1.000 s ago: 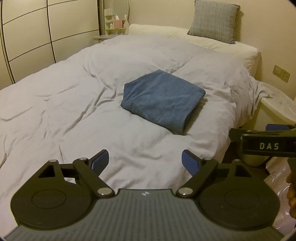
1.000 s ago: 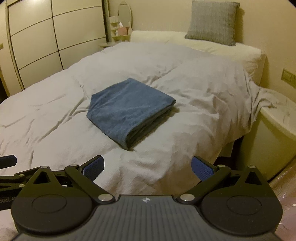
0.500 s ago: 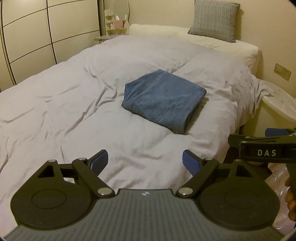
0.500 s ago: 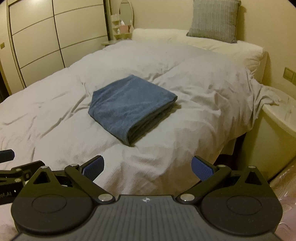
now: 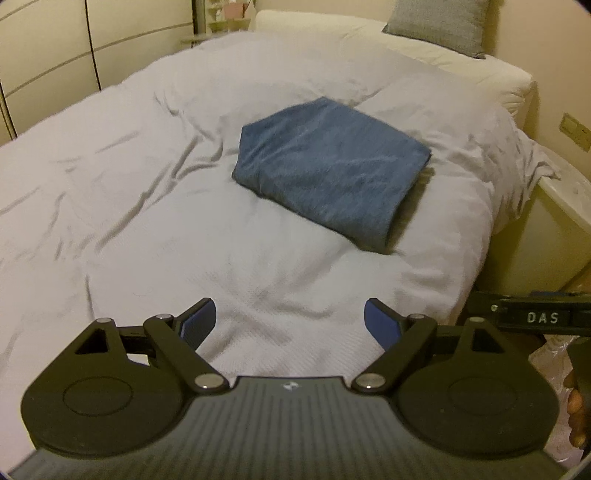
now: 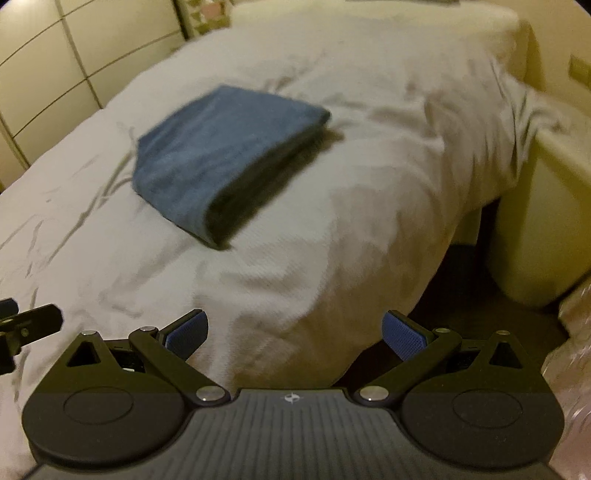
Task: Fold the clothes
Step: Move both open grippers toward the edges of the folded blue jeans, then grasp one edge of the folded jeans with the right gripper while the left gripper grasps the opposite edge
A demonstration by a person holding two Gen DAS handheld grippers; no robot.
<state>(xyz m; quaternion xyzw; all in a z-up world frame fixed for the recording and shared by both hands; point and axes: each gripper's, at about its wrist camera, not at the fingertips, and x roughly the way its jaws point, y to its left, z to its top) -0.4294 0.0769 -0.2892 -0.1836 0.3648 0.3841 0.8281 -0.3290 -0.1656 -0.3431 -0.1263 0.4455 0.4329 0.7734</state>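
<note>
**Over the near edge of the bed, both claws empty, blue bundle already folded**

Over the near edge of the bed point(image 5: 129, 221) is where both grippers sit right now. Left gripper point(image 5: 290, 319) has its blue pads spread wide apart with nothing between them, just white duvet underneath. Right gripper point(image 6: 294, 330) is the same deal, jaws well apart and empty, hanging over the bed's near corner where the cover drops toward the floor.

Further up the bed, roughly mid-mattress and toward its right side, lies the blue folded cloth point(image 5: 328, 170). It's a neat thick rectangle lying flat on the duvet, well apart from both claws. From the right wrist view the cloth point(image 6: 221, 155) shows a stack of layers along the open edge facing the camera, though that frame is a bit blurry.

My guess on handling: soft, floppy, light, terry-like, so not slippery. Pinching only the top layer would peel the fold open. I'd grab through all layers at the near corners, one claw each.

Beyond it at the head of the bed: a grey cushion point(image 5: 439, 26).
</note>
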